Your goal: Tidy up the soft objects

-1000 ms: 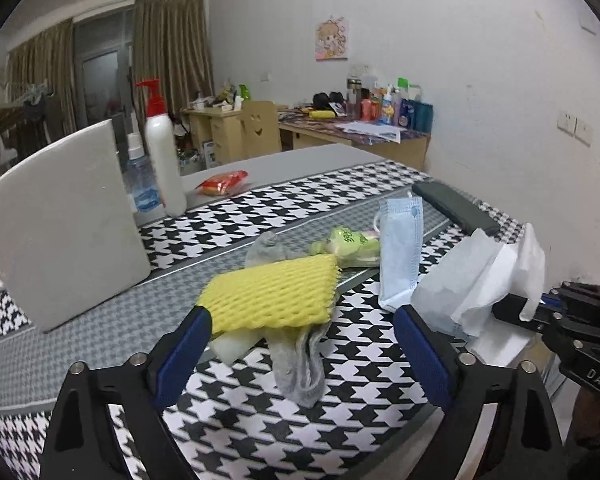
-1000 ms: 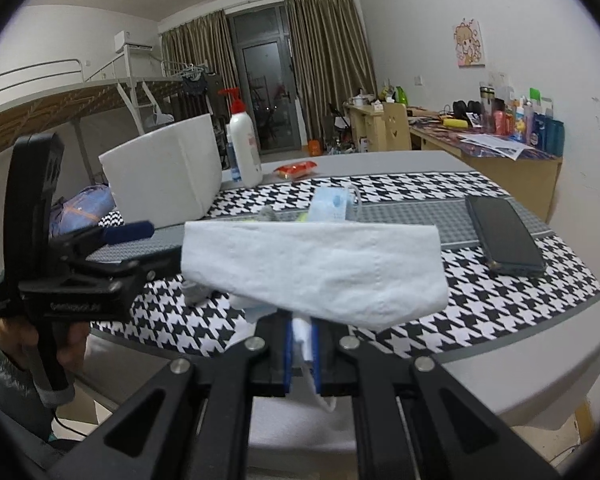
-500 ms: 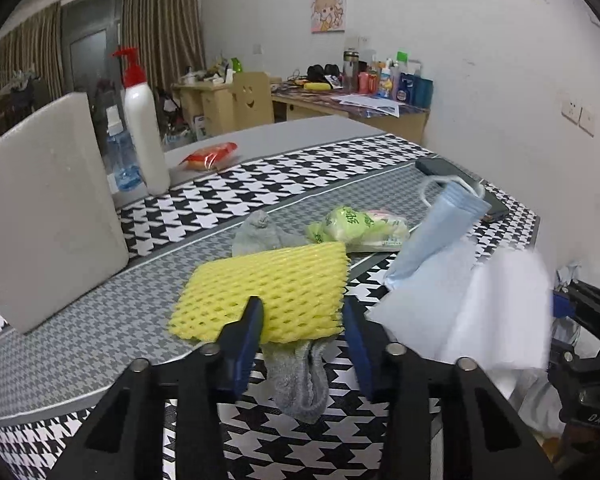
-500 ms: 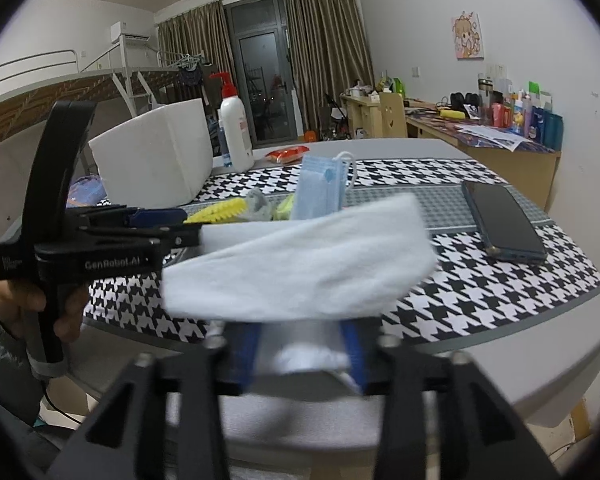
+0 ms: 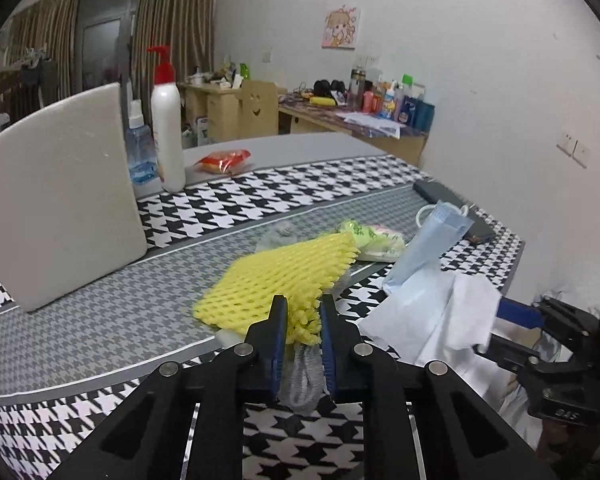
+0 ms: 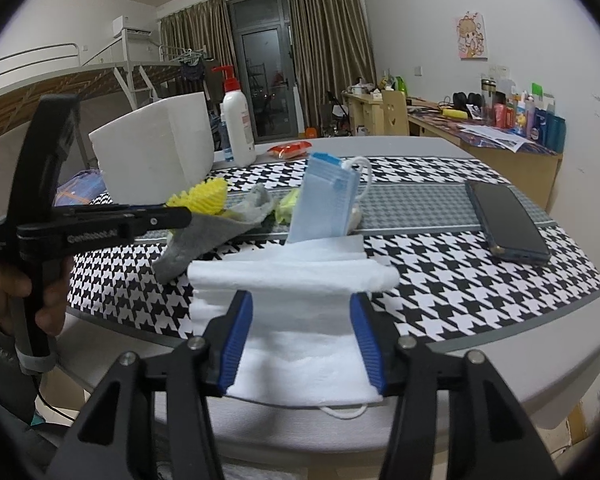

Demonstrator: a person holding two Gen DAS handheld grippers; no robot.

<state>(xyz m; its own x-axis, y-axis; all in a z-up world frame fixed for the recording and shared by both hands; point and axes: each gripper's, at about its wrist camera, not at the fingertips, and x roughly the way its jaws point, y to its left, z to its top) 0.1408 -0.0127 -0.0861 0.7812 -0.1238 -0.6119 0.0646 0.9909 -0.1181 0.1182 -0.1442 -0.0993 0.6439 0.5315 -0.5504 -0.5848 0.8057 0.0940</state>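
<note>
Left tool (image 5: 303, 320) has just been closing – jaws now narrow, pinching the near edge of the yellow foam net (image 5: 278, 280) at frame centre, grey sock (image 5: 305, 376) beneath it on the desk (image 5: 100, 320). Right tool (image 6: 302, 340) has just been opening – half wide, white tissue (image 6: 292, 280) loose between the pads, lower centre. Foam net likely light, springy, crushable; an edge grip should do.

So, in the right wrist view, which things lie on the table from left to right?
White foam block → pump bottle → red snack packet → blue face mask → dark phone.
</note>
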